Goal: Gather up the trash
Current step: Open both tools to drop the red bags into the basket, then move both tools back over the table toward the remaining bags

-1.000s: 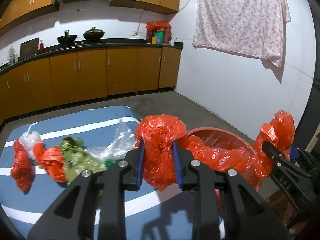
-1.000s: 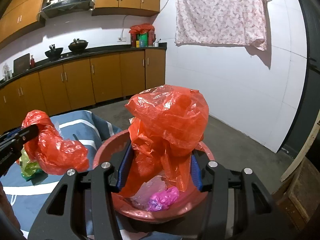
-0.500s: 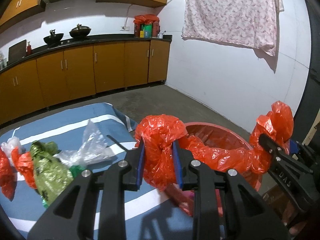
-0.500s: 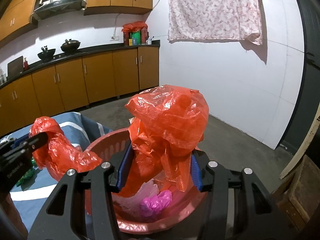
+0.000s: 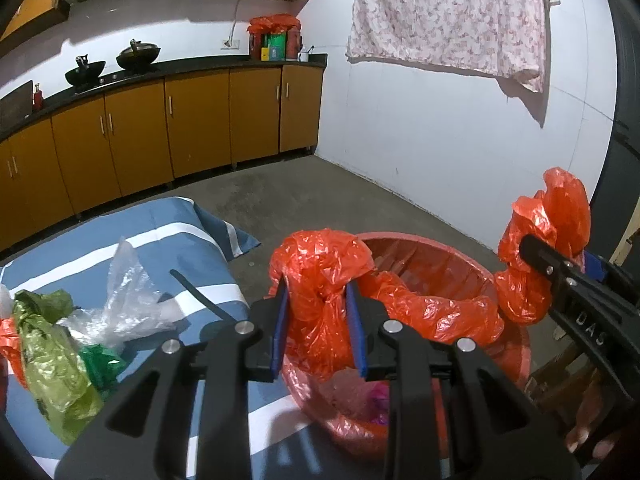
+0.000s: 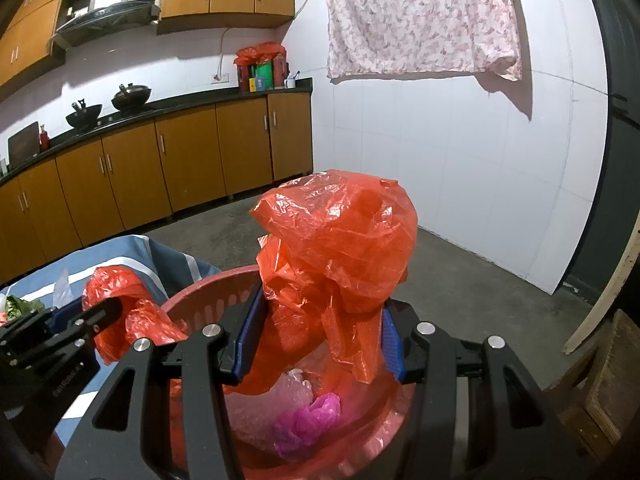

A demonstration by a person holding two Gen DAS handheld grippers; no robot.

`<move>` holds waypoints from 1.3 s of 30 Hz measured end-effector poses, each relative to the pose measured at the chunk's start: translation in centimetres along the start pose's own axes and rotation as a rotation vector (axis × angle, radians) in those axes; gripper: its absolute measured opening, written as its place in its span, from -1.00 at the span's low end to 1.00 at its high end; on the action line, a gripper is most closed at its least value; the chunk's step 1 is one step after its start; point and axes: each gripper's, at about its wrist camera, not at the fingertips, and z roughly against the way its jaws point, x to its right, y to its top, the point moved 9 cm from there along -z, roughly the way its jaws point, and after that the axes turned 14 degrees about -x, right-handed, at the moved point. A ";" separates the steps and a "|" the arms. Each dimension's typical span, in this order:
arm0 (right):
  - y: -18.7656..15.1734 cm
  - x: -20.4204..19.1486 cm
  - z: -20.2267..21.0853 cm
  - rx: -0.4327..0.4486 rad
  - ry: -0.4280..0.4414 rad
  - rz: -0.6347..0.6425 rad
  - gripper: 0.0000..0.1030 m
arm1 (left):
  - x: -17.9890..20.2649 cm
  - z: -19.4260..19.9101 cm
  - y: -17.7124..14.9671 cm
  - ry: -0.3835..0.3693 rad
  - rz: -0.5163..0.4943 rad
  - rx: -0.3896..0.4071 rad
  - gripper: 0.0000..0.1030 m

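One long orange-red plastic bag (image 5: 432, 304) is stretched between both grippers. My left gripper (image 5: 317, 296) is shut on its bunched left end, above the near-left rim of the red basket (image 5: 452, 248). My right gripper (image 6: 320, 320) is shut on the bag's other bunched end (image 6: 340, 236), over the basket (image 6: 208, 296); the left wrist view shows this gripper (image 5: 560, 258) at the far right. Inside the basket lie a pink bag (image 6: 308, 420) and clear plastic (image 6: 272, 396). The right wrist view has the left gripper (image 6: 108, 312) at the left edge.
On the blue striped cloth (image 5: 180, 232) to the left lie a green bag (image 5: 56, 356), a clear plastic bag (image 5: 128, 292) and a scrap of orange plastic (image 5: 10, 344). Behind are kitchen cabinets (image 5: 192, 128) and bare concrete floor (image 5: 320, 196). Wooden pieces (image 6: 612, 368) stand at the right.
Both grippers have carried the stretched orange bag to the right, over the red basket. The trash on the cloth has slid toward the left edge of the left wrist view.
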 end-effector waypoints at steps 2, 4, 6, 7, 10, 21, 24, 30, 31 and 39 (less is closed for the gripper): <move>0.0 0.0 -0.2 -0.002 0.008 -0.002 0.02 | 0.1 -0.5 -0.1 -0.005 -0.001 -0.007 -0.46; 0.1 0.1 -0.3 -0.002 0.020 -0.008 0.03 | 0.3 -0.8 -0.1 -0.011 -0.005 -0.012 -0.38; 0.2 0.2 -0.4 -0.005 0.037 -0.017 0.12 | 0.4 -1.1 -0.1 -0.016 -0.007 -0.014 -0.32; 0.2 0.3 -0.5 -0.006 0.043 -0.021 0.14 | 0.5 -1.3 -0.2 -0.018 -0.008 -0.019 -0.23; 0.1 0.4 -0.7 -0.012 0.046 -0.025 0.22 | 0.5 -1.7 -0.2 -0.026 -0.001 -0.028 -0.13; 0.0 0.7 -0.1 0.014 0.009 -0.017 0.89 | -0.4 -0.7 -0.7 -0.021 0.027 -0.016 0.24; -0.1 0.6 0.3 0.024 0.003 -0.021 0.93 | -1.5 0.8 -0.9 0.002 0.045 0.013 0.38; -0.3 -0.4 0.9 0.025 -0.004 -0.004 0.95 | -4.3 4.1 -1.9 0.038 0.088 0.054 0.53; -0.3 -0.9 1.0 0.025 -0.001 0.007 0.95 | -4.7 4.7 -2.1 0.046 0.091 0.060 0.54; -0.9 -7.0 2.7 0.038 0.090 0.094 0.95 | -12.4 10.6 -5.4 0.194 0.167 0.121 0.58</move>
